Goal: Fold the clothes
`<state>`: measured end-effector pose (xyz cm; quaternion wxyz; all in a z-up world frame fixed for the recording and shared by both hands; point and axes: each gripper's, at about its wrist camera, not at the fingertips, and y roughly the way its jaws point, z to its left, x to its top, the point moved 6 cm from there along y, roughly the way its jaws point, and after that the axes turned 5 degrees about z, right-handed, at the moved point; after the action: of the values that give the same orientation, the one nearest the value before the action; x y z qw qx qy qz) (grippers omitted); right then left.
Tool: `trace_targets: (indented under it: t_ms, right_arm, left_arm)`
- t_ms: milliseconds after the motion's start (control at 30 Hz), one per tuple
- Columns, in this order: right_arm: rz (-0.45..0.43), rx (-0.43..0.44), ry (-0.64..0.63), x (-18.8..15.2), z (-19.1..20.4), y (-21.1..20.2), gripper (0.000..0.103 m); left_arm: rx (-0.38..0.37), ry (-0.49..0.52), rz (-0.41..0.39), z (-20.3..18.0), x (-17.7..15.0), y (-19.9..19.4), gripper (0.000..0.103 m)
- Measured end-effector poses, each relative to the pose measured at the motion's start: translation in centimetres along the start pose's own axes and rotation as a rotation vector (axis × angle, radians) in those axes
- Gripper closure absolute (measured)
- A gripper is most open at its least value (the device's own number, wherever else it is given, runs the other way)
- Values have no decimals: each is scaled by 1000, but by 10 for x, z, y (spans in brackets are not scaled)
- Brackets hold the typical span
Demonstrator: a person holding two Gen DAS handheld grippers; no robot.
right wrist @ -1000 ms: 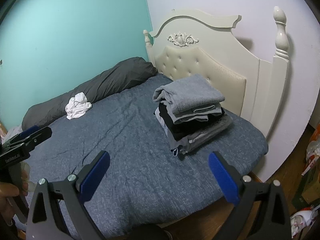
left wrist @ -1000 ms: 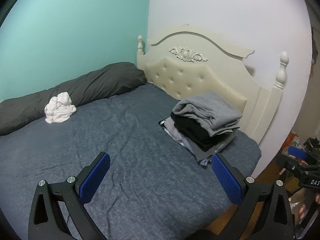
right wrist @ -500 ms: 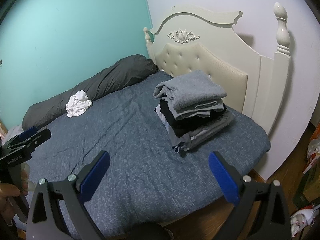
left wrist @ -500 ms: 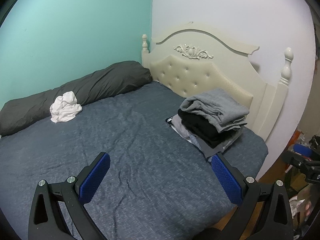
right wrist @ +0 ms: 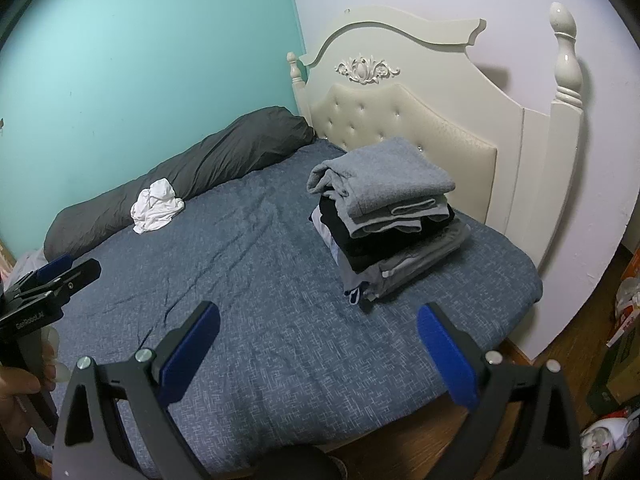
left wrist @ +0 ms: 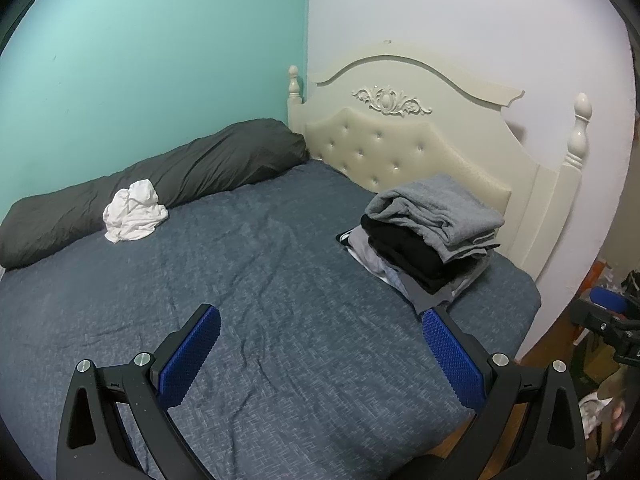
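Note:
A crumpled white garment (left wrist: 134, 210) (right wrist: 156, 205) lies at the far left of the blue bed (left wrist: 280, 300) (right wrist: 260, 280), against a dark grey rolled duvet (left wrist: 160, 176) (right wrist: 192, 168). A stack of folded grey and black clothes (left wrist: 432, 236) (right wrist: 384, 212) sits near the headboard. My left gripper (left wrist: 320, 344) hangs open above the bed with nothing between its blue pads. My right gripper (right wrist: 318, 340) is open too and holds nothing, near the bed's front edge. The left gripper's body also shows in the right wrist view, where a hand (right wrist: 16, 388) holds it.
A cream headboard (left wrist: 400, 136) (right wrist: 400, 100) with posts stands at the back right. Teal wall (left wrist: 140, 60) runs along the bed's far side. Wooden floor with boxes and clutter (right wrist: 616, 340) lies to the right of the bed.
Both grippers have pulled back and drifted left a little from the bed; the folded stack now looks smaller and further right in the left wrist view. Nothing was grasped.

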<state>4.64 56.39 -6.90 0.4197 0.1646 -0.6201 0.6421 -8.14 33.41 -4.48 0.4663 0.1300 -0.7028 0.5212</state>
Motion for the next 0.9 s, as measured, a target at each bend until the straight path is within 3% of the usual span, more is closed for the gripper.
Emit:
trace_targets:
  t_ms: [900]
  right_arm:
    - [-4,1,4,0,-1,-2,3]
  left_arm:
    - [-17,0,4,-2,0,2,0]
